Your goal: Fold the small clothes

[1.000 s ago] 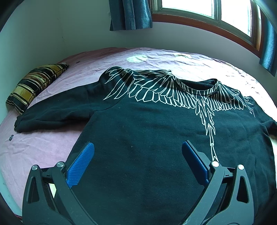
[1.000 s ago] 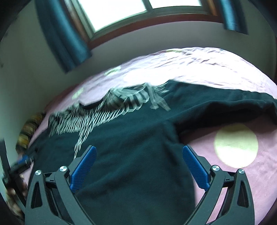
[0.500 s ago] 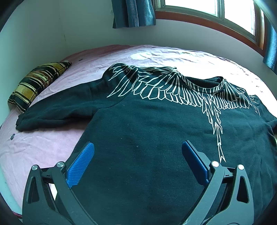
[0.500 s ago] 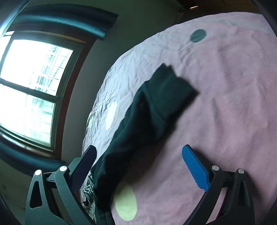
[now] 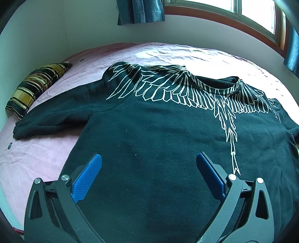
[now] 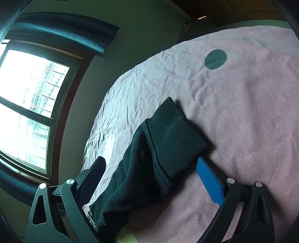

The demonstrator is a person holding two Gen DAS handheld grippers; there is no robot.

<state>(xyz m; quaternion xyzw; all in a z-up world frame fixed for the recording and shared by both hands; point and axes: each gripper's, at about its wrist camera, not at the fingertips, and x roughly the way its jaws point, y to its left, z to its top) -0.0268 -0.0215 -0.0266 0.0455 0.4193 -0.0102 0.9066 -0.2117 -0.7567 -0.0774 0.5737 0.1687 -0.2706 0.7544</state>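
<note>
A black sweatshirt (image 5: pixel 158 134) with a white feather print lies spread flat, front up, on a pink bedsheet (image 5: pixel 37 153). Its left sleeve (image 5: pixel 56 119) stretches out toward the pillow. My left gripper (image 5: pixel 148 162) is open and empty, hovering over the lower body of the sweatshirt. In the right wrist view the other sleeve (image 6: pixel 158 149) lies on the sheet (image 6: pixel 243 121), cuff pointing away. My right gripper (image 6: pixel 151 164) is open, its blue fingers on either side of the sleeve near the cuff, holding nothing.
A striped yellow and black pillow (image 5: pixel 35 87) lies at the bed's far left. A wall with a window (image 5: pixel 252 13) and blue curtains (image 5: pixel 140 11) runs behind the bed. The sheet has round spots, one dark (image 6: pixel 215 59).
My right gripper swung from over the sweatshirt body out to the right sleeve and moved closer to its cuff. My left gripper shifted slightly forward over the body.
</note>
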